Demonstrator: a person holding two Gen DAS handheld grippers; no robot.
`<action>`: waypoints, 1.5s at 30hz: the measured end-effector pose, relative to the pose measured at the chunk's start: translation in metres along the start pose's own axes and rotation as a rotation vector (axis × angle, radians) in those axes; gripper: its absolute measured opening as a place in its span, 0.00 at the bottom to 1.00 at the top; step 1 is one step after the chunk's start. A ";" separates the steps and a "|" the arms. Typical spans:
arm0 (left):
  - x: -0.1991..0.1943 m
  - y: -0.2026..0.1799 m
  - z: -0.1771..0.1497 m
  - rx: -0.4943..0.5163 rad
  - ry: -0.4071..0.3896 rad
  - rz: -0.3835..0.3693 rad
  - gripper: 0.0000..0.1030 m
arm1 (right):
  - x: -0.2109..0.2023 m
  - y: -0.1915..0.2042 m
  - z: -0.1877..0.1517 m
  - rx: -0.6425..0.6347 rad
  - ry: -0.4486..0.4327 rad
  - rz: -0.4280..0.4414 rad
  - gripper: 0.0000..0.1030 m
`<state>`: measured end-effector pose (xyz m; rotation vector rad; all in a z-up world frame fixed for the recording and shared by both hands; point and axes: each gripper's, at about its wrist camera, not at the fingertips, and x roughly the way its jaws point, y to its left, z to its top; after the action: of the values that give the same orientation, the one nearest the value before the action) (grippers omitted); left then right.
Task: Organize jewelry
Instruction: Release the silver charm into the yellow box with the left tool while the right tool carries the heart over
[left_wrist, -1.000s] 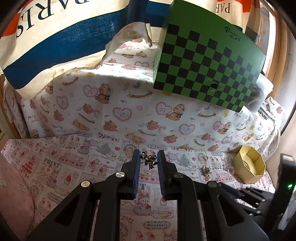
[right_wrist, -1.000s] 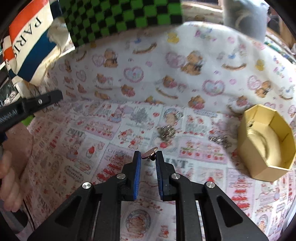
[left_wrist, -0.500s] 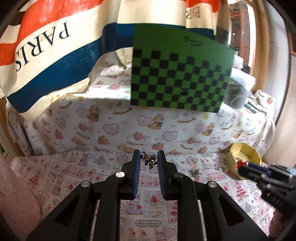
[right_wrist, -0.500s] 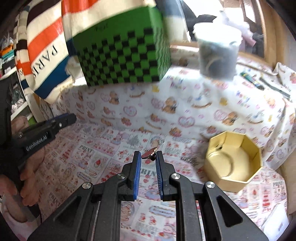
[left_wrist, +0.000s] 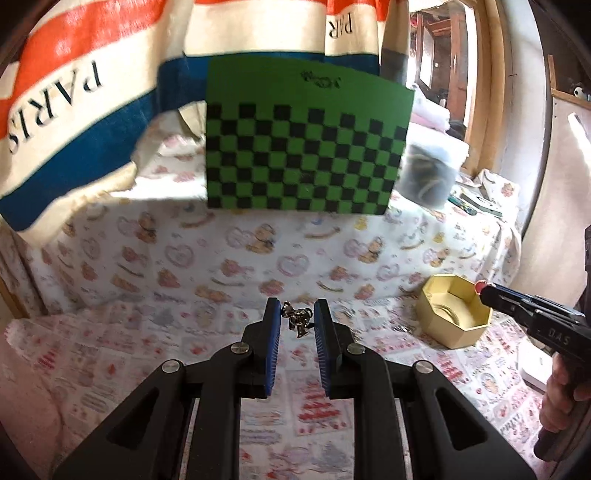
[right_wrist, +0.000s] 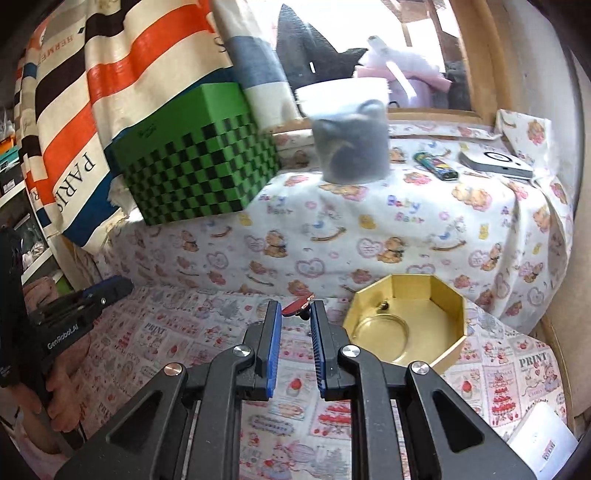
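Dangling silver charm (left_wrist: 297, 320); flat red-faced stud (right_wrist: 297, 307).

A: What the silver trinket (left_wrist: 297, 320) in the left tongs (left_wrist: 295, 314) is meant to be, I can't tell; it's too small. Half the cloth under it is smeared with blur.

B: Same for the red piece (right_wrist: 297, 305) in the right tongs (right_wrist: 294, 308): only its edge shows. Something tiny lies in the gold box (right_wrist: 448, 295), unreadable.

A: The grey tub (right_wrist: 351, 147) is blurred, and its contents are a dark smudge.

B: The white packet (right_wrist: 539, 439) is cut off by the picture's edge
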<state>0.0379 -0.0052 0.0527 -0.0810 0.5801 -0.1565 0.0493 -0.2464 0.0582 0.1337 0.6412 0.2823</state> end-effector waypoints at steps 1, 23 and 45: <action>0.002 -0.002 -0.001 0.002 0.006 -0.002 0.17 | -0.001 -0.004 0.000 0.009 0.001 0.005 0.17; 0.086 -0.137 0.023 0.049 0.270 -0.318 0.17 | 0.018 -0.104 -0.001 0.299 0.094 -0.054 0.17; 0.143 -0.175 0.006 0.055 0.345 -0.316 0.17 | 0.003 -0.128 0.000 0.379 0.049 -0.157 0.17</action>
<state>0.1373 -0.2015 0.0021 -0.0929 0.9047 -0.4994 0.0794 -0.3675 0.0295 0.4391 0.7450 0.0096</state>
